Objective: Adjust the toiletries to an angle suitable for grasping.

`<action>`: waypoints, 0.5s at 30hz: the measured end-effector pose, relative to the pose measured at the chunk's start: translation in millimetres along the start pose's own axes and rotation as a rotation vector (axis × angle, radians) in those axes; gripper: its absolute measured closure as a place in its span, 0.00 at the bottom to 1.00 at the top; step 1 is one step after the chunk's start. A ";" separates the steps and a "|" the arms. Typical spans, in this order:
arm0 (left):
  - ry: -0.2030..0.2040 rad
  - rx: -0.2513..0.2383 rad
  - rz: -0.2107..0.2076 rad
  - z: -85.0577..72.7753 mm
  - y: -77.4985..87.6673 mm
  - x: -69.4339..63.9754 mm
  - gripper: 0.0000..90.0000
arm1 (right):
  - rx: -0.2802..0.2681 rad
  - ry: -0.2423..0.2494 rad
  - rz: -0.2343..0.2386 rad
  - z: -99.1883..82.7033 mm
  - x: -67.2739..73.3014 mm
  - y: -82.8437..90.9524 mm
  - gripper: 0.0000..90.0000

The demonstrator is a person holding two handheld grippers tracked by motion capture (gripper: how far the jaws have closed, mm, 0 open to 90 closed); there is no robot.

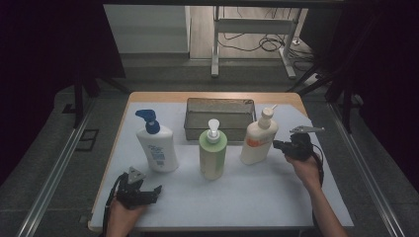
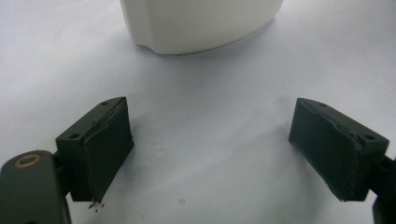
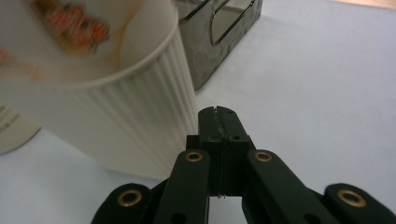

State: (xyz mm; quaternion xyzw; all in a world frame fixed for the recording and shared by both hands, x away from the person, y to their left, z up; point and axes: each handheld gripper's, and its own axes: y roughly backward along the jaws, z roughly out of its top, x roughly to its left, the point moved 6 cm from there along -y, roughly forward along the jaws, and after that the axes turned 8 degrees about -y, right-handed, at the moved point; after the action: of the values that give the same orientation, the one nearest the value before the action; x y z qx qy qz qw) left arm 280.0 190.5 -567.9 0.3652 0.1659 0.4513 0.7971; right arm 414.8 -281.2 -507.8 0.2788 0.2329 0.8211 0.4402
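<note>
Three bottles stand in a row on the white sheet: a white one with a blue pump (image 1: 156, 144) at the left, a green pump bottle (image 1: 213, 152) in the middle, and a cream bottle with an orange label (image 1: 258, 139) at the right. My left gripper (image 1: 154, 192) rests open near the front edge, its black pads (image 2: 109, 144) wide apart over bare sheet, the white bottle's base (image 2: 201, 23) just ahead. My right gripper (image 1: 277, 145) is shut with nothing in it, right beside the cream bottle's ribbed lower wall (image 3: 126, 126).
A metal mesh basket (image 1: 220, 117) stands behind the bottles, its corner (image 3: 224, 42) showing beyond the cream bottle. The wooden table's edges (image 1: 123, 118) frame the white sheet. Dark floor and a desk frame lie beyond.
</note>
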 end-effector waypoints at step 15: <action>0.000 0.000 0.000 0.0 0.0 0.0 0.14 | 0.021 -0.009 0.059 13.0 -4.5 -20.6 0.98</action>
State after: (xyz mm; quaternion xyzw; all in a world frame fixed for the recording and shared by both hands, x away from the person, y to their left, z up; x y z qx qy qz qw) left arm 280.0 190.5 -567.9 0.3653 0.1660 0.4511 0.7972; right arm 437.7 -272.8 -512.3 0.2938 0.2310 0.8300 0.4140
